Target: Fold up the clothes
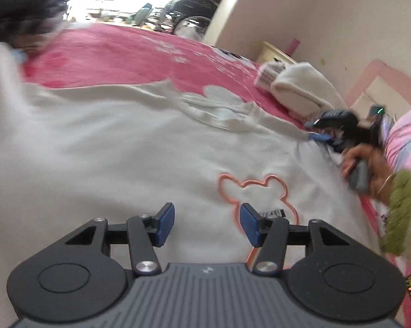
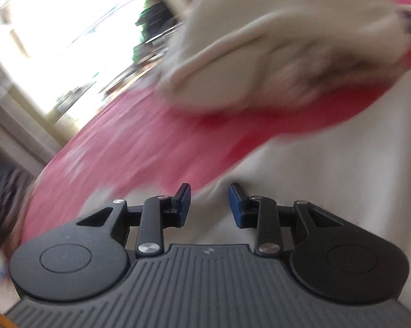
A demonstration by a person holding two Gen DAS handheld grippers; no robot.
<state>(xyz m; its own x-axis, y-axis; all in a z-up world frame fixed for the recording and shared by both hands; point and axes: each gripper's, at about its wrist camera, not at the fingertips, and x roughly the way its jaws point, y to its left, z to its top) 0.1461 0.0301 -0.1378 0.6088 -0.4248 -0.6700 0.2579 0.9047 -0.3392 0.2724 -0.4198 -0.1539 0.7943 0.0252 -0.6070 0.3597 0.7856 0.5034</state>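
Note:
A white sweatshirt (image 1: 109, 147) with an orange bear outline (image 1: 260, 191) lies spread flat on a pink bedspread (image 1: 109, 52). My left gripper (image 1: 206, 224) is open and empty just above the shirt's front, beside the bear outline. My right gripper (image 1: 325, 134) shows in the left wrist view at the shirt's right edge, held by a hand; its state is unclear there. In the blurred right wrist view my right gripper (image 2: 209, 205) is open and empty over the white shirt (image 2: 328, 177) next to the bedspread (image 2: 123, 142).
A pile of folded cream and knitted clothes (image 1: 295, 87) lies at the bed's far right; it also shows in the right wrist view (image 2: 260, 49). A dark bundle (image 1: 22, 11) sits at the far left. A wall and pink headboard (image 1: 369, 82) stand at right.

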